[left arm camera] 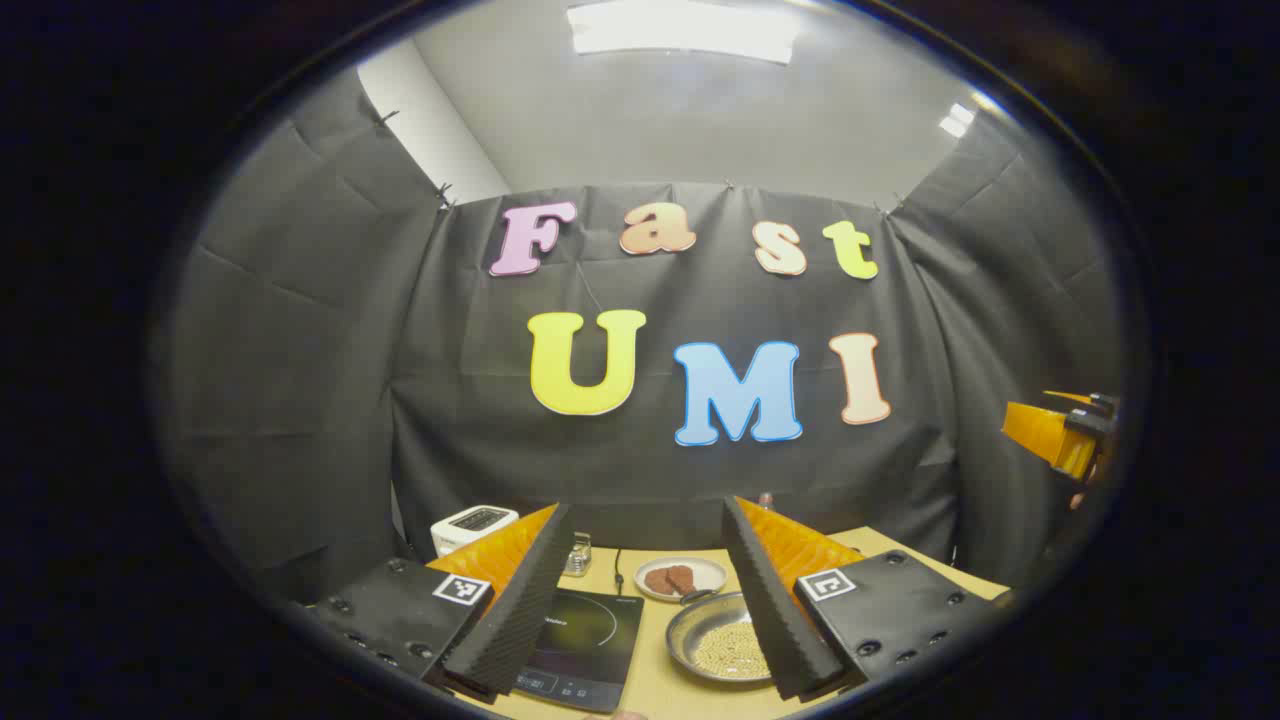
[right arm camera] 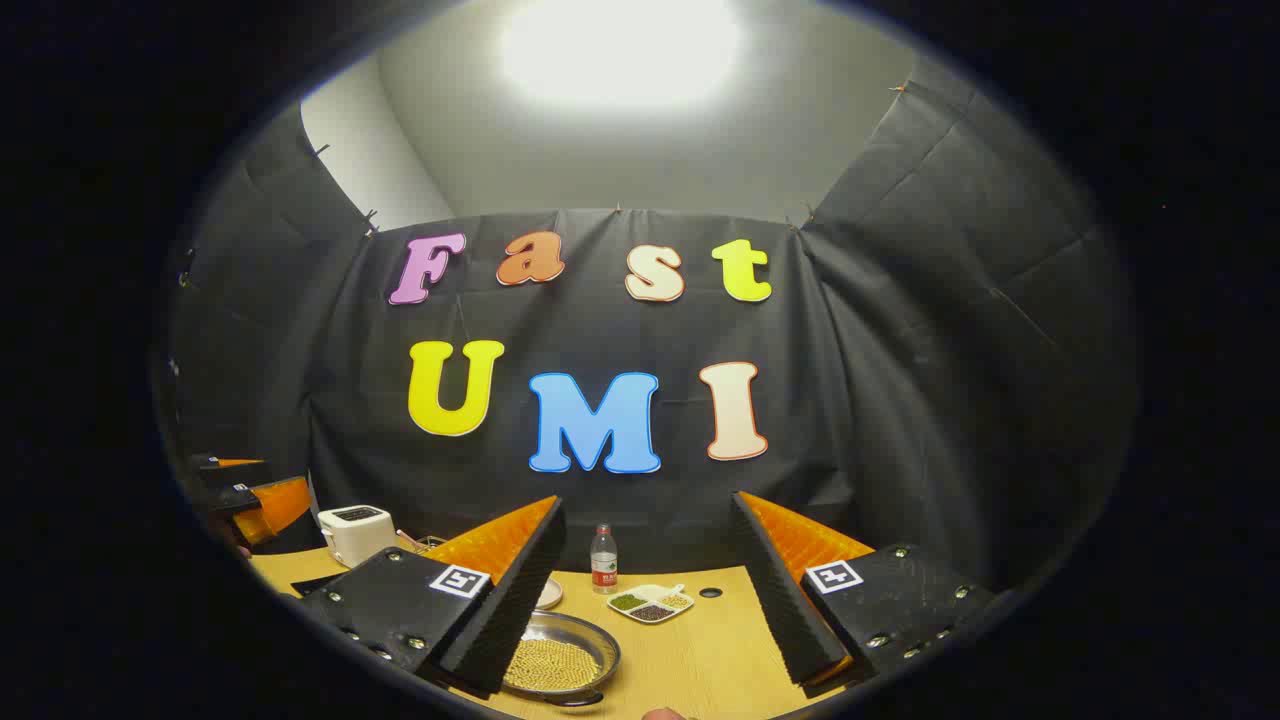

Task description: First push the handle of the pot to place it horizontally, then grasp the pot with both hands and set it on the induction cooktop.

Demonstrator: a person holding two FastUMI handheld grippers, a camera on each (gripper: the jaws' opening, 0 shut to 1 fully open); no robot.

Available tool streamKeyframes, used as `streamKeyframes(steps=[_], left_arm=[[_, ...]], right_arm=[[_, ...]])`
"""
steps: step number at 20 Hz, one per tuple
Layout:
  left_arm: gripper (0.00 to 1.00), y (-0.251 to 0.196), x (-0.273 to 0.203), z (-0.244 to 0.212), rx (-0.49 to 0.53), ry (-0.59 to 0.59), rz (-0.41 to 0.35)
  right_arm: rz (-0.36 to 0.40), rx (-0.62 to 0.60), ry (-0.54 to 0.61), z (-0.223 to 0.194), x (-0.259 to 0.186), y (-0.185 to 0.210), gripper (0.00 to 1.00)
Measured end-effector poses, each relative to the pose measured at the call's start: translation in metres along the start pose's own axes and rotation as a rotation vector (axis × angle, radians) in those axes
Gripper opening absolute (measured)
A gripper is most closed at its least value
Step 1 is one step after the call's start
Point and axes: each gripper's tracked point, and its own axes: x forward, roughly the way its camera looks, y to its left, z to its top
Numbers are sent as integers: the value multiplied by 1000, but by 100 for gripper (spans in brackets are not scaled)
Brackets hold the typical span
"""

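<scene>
Pot [left arm camera: 722, 645] of yellow beads sitting on the table [left arm camera: 660, 690], just right of the induction cooktop [left arm camera: 580, 640], not yet on it. Left claw [left arm camera: 645, 600] and right claw [right arm camera: 645, 600] wide, empty, raised above. Everything left to do, apparently.

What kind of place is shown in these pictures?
Probably a staged kitchen booth: a black induction cooktop, a white toaster and a round metal pot of small yellow beads sit on a light wooden table.

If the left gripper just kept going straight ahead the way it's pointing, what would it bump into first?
Probably nothing on the table. The open left gripper points level at the black cloth wall, above the small white plate of brown pieces; depth is unclear.
</scene>
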Motion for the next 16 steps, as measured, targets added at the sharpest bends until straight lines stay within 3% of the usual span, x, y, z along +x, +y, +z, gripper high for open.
streamKeyframes(steps=[3, 4, 10, 12, 16], left_arm=[[99, 3, -6, 3, 10, -3, 3], [94, 5, -8, 5, 10, -6, 5], [99, 14, -16, 6, 10, -15, 14], [94, 16, -17, 6, 16, -18, 12], [94, 20, -17, 4, 20, -22, 8]], right_arm=[[4, -5, -5, 4, -3, 2, 99], [5, -6, -9, 5, -3, 3, 99], [4, -10, -4, 8, -8, 9, 99], [4, -16, 3, 6, -8, 11, 99], [0, -20, 19, 1, -9, 16, 99]])
